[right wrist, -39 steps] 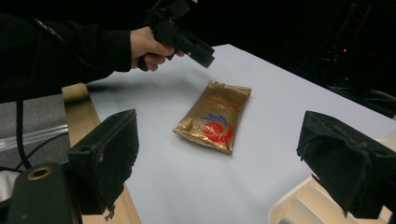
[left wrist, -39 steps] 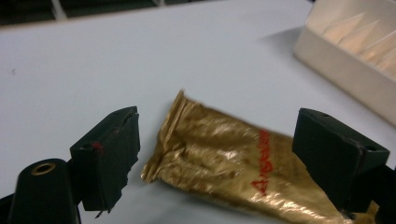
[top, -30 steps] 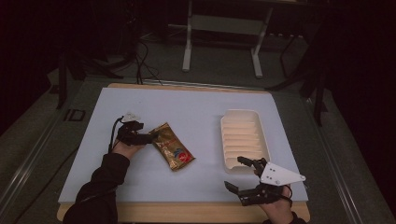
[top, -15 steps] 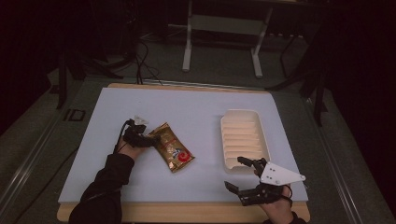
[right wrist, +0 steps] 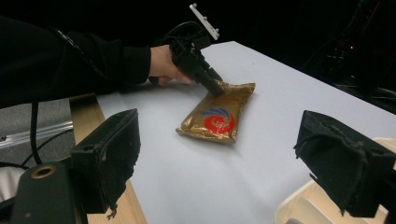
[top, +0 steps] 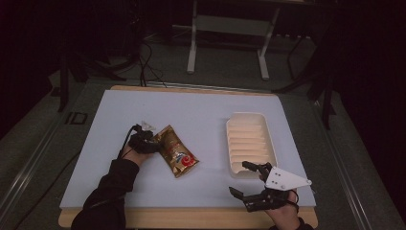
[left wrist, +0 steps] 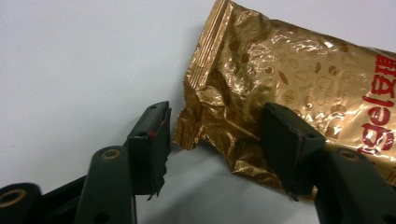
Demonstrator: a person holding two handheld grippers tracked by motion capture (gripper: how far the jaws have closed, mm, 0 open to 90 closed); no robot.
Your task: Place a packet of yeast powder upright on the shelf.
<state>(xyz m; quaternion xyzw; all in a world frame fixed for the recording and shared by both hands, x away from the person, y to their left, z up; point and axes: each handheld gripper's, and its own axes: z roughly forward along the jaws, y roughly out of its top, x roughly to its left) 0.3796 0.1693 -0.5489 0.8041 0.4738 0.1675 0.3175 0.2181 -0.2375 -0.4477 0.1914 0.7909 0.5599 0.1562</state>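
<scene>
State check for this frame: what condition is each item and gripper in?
Gold snack bag: sealed, crumpled, lying flat on the table.
White tray: upright, empty.
Left gripper: jaws have just been closing around the bag's corner; one pad on the foil, the other short of it.
Right gripper: open, holding nothing, beside the tray.

The gold snack packet (left wrist: 299, 79) bears red print at its three o'clock edge, cut off, where only the letters "gel" beside partly seen characters read.
</scene>
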